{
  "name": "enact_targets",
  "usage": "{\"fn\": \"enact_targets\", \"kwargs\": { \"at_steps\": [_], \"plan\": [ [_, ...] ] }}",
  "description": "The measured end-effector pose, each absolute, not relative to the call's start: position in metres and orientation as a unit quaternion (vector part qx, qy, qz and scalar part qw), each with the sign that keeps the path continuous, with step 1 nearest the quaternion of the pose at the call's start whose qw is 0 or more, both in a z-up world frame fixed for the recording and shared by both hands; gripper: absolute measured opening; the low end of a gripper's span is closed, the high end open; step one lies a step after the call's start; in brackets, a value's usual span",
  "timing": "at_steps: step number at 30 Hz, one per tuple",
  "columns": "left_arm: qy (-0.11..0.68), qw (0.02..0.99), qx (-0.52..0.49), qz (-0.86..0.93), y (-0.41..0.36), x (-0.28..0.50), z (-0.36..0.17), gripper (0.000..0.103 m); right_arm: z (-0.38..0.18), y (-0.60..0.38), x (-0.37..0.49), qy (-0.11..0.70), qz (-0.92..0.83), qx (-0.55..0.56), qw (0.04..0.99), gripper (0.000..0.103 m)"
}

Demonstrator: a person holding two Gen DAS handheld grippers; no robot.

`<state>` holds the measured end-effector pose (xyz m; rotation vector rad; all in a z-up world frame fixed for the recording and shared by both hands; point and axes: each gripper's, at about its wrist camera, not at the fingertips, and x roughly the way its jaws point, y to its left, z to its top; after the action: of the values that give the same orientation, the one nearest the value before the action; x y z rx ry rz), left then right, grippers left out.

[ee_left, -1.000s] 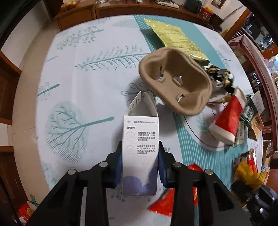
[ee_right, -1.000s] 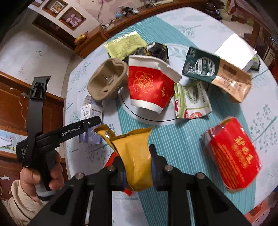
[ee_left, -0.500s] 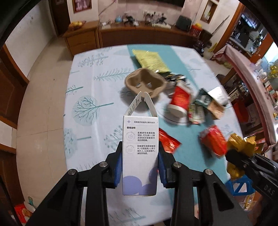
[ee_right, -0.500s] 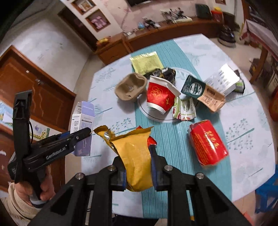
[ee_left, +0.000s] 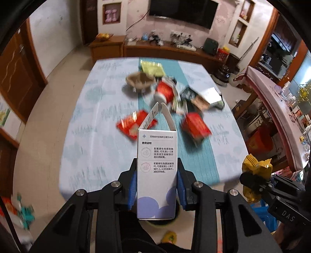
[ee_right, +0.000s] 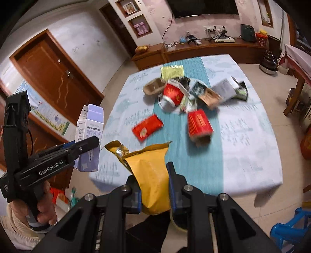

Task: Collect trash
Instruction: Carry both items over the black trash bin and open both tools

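A lived-in sitting room with pale tiled floor and wooden fittings.
A dark television (ee_left: 183, 13) hung on the pinkish far wall at the top of the frame, above a long low wooden sideboard (ee_left: 167, 51) cluttered with small items. A brown wooden door (ee_right: 56, 77) stood at upper left of the right wrist view. The desk (ee_right: 250, 155) wore a pale blue cloth with a teal centre stripe. A blue plastic stool (ee_right: 291, 227) sat at lower right.

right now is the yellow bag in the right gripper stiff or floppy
Probably floppy: the yellow bag is creased between the right gripper pads, with a torn, curled top. Likely light, since it looks flat and empty. It may sag if released.
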<state>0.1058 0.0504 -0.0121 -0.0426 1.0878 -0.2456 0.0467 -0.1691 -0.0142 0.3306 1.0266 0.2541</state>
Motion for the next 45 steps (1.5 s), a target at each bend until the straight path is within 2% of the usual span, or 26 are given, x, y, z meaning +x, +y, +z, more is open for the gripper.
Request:
{"fn": "enact_targets", "kwargs": {
  "at_steps": [9, 16, 23, 33, 34, 36, 38, 40, 41, 43, 45],
  "plan": [
    [0.559, 0.825, 0.012, -0.084, 0.039, 0.013, -0.042, 0.033, -0.062, -0.192, -0.034, 0.541, 0.146, 0.171, 0.81, 0.02],
    [0.572, 0.813, 0.047, -0.102, 0.039, -0.011, -0.071, 0.033, -0.099, -0.192, -0.065, 0.561, 0.135, 0.203, 0.791, 0.02],
    [0.615, 0.774, 0.035, -0.146, 0.03, -0.012, -0.164, 0.033, -0.178, -0.184, -0.078, 0.615, 0.08, 0.227, 0.751, 0.02],
    [0.616, 0.768, 0.074, -0.159, 0.006, 0.006, -0.328, 0.035, -0.347, -0.17, -0.056, 0.642, 0.018, 0.245, 0.726, 0.021],
    [0.615, 0.769, 0.077, -0.156, 0.006, 0.007, -0.337, 0.038, -0.36, -0.17, -0.054, 0.641, 0.016, 0.251, 0.725, 0.023],
    [0.618, 0.768, 0.078, -0.151, 0.006, 0.014, -0.362, 0.054, -0.393, -0.172, -0.049, 0.643, 0.002, 0.261, 0.72, 0.024],
    [0.619, 0.768, 0.074, -0.148, 0.007, 0.019, -0.377, 0.083, -0.422, -0.174, -0.043, 0.647, -0.006, 0.277, 0.71, 0.025],
    [0.617, 0.77, 0.071, -0.143, 0.01, 0.023, -0.388, 0.089, -0.444, -0.174, -0.04, 0.653, -0.008, 0.292, 0.699, 0.045],
    [0.617, 0.771, 0.071, -0.14, 0.011, 0.024, -0.393, 0.089, -0.45, -0.174, -0.038, 0.654, -0.006, 0.296, 0.697, 0.049],
    [0.619, 0.77, 0.076, -0.131, 0.014, 0.024, -0.401, 0.089, -0.459, -0.171, -0.034, 0.652, -0.007, 0.297, 0.697, 0.065],
    [0.62, 0.771, 0.076, -0.126, 0.02, 0.025, -0.406, 0.089, -0.463, -0.17, -0.032, 0.652, -0.009, 0.292, 0.699, 0.07]
  ]
}}
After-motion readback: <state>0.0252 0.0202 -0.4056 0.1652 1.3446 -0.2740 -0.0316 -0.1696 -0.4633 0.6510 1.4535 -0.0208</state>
